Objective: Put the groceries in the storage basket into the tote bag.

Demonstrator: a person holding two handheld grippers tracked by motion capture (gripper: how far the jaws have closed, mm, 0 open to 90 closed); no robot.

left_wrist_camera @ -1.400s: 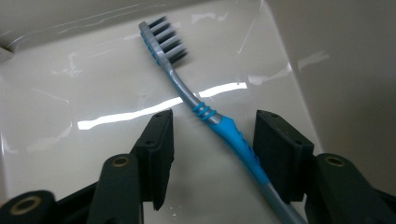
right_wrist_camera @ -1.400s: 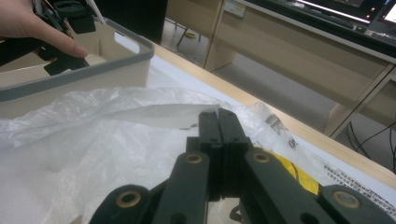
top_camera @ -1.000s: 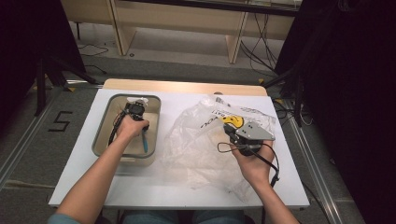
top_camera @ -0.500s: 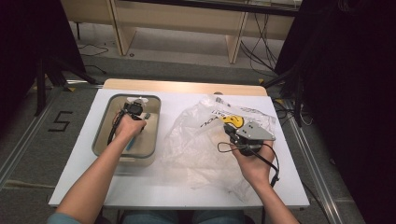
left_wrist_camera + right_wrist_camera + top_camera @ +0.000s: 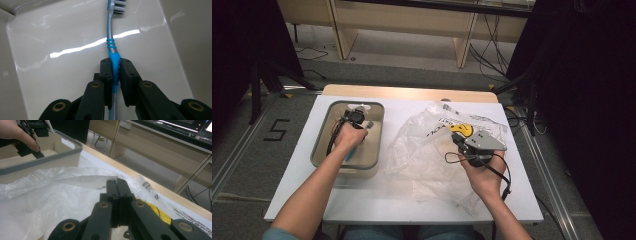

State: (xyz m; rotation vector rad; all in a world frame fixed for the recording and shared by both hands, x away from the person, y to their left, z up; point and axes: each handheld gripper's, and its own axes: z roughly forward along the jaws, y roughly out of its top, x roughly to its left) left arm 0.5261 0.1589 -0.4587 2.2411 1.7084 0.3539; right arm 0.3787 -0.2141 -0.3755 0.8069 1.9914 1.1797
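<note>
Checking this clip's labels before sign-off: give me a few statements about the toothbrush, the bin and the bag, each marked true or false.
1. The left tongs clamp a blue toothbrush. True.
2. The toothbrush lies on the plastic bag. False: it is inside the beige bin.
3. The right tongs stand wide open. False: their jaws are shut together.
4. The bag bears a yellow smiley. True.
5. The bin sits right of the bag. False: left of it.
</note>
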